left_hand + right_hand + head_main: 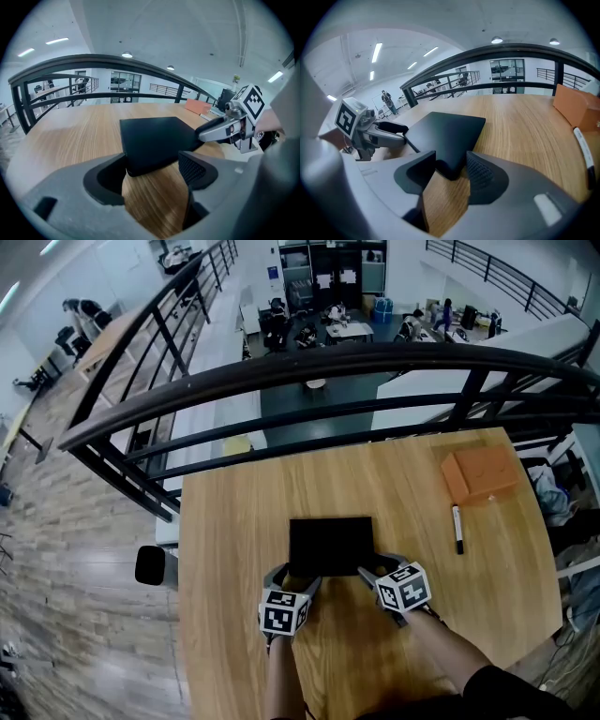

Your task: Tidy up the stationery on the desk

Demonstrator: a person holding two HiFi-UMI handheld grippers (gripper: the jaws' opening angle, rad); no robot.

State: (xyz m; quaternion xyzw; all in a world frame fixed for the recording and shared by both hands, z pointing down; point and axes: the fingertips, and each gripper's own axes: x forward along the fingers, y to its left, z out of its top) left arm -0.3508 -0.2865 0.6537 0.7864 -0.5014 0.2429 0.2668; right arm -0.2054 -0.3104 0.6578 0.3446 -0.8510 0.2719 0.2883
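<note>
Left gripper (296, 577) and right gripper (381, 568) gape, unclamped, astride near corners of the black notebook (330, 545): seemingly thin, stiff, light; pinch there.

Left gripper (294, 575), right gripper (379, 566), jaws apart

- You stand at a light wooden desk (225, 531) set right against a dark metal railing (375, 364) with curved top bars
- On your left the floor (66, 521) is grey-brown wood plank
- Beyond the railing you look down on a lower level (328, 329) with tables, chairs and a few people
- Above you a white ceiling (178, 33) carries long strip lights (376, 51) and small round lamps (126, 55)
</note>
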